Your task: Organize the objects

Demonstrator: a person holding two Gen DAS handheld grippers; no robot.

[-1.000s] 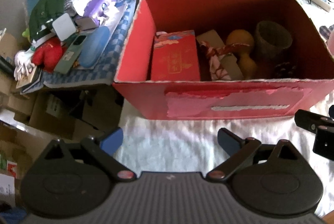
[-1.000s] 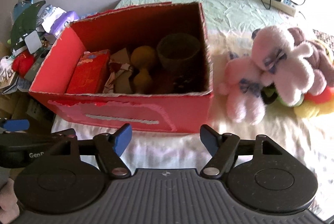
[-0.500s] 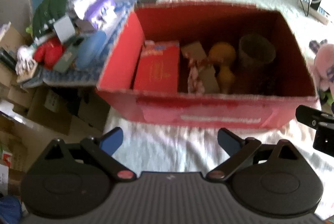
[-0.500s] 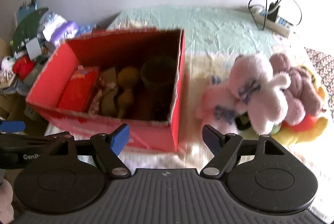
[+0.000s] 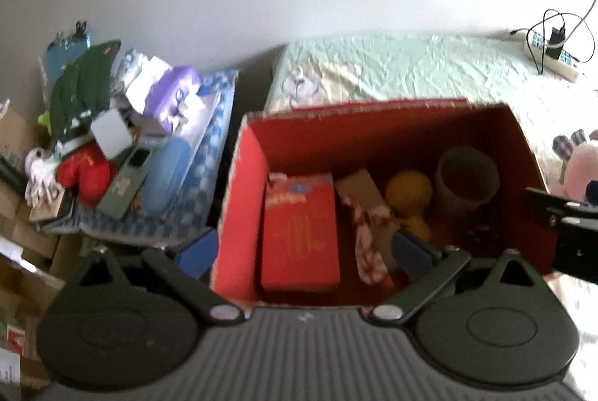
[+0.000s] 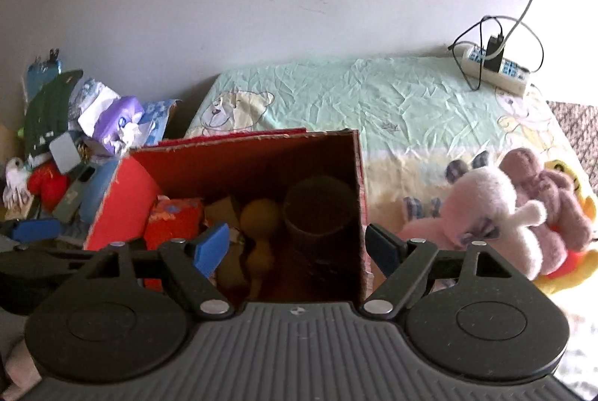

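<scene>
2 grippers hang above a bed, both empty. At 9 o'clock in the left wrist view sits a side pile [image 5: 123,147] of clutter: a green cloth, a grey card, a red soft toy and a blue case, stacked loosely on a checkered board, apparently not yet sorted. The left gripper [image 5: 304,251] has its fingers [image 5: 196,249] released and spread wide with nothing between them; 1 blue pad shows outside the box wall, the other over its interior.

At the centre stands the red cardboard box [image 5: 239,214], open at the top so things can be dropped in. Inside, from 9 to 3 o'clock, lie a red packet [image 5: 299,233], a patterned wrapped piece [image 5: 368,233], a yellow gourd-shaped thing [image 5: 409,191] and a dark cup [image 5: 467,176], set side by side, likely to keep the row tidy.

The right gripper [image 6: 297,249] is opening its fingers [image 6: 211,246], and nothing is between them. At 3 o'clock in its view, several plush toys [image 6: 501,210] lie heaped on the bed sheet [image 6: 373,102] just beside the box, probably next to be packed. A power strip [image 6: 497,68] rests at 1 o'clock, well apart.
</scene>
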